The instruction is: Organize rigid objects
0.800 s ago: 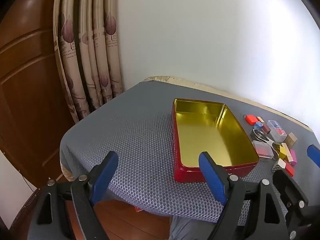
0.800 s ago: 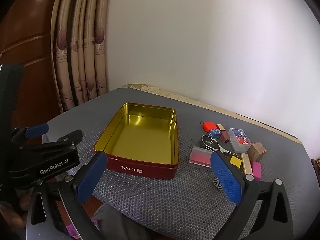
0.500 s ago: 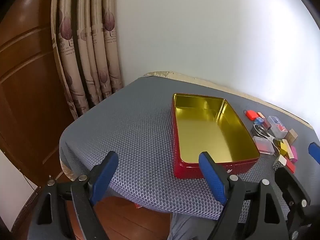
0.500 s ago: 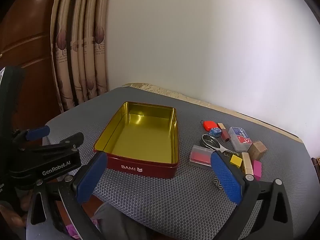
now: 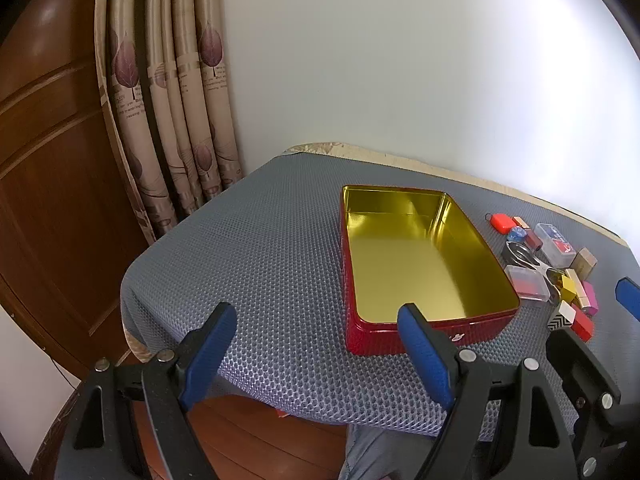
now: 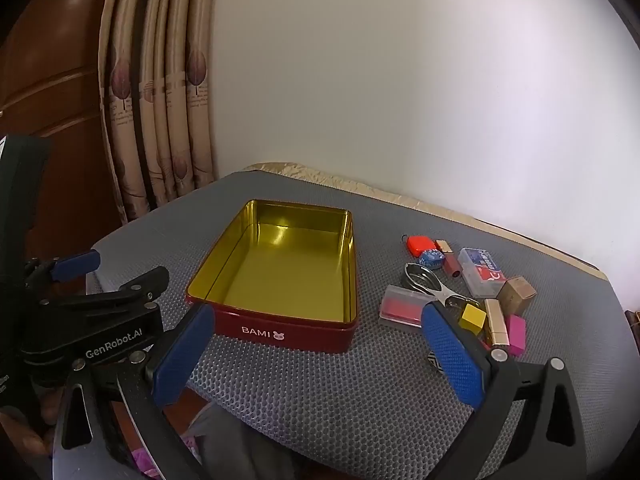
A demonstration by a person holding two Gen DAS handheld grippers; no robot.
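Observation:
An empty red tin (image 5: 416, 268) with a gold inside stands on the grey mesh mat; its front wall reads BAMI (image 6: 288, 272). To its right lies a cluster of small items: an orange tag (image 6: 420, 244), a clear printed box (image 6: 480, 274), a metal scissor-like tool (image 6: 424, 282), a clear case with red contents (image 6: 402, 308), a yellow cube (image 6: 472, 318), a pink block (image 6: 516, 334) and a tan cube (image 6: 516, 290). My left gripper (image 5: 316, 316) hovers open before the tin's near left corner. My right gripper (image 6: 318, 316) hovers open, with nothing between its fingers.
The mat-covered table (image 5: 260, 280) ends at a rounded near edge, with wooden floor below. A patterned curtain (image 5: 180, 120) and a wooden door (image 5: 48, 160) stand to the left, a white wall behind. A person's grey trouser leg (image 5: 372, 452) shows under the table edge.
The tin sits slightly higher in the left wrist view than before. Both grippers stay open and nothing on the table has moved.

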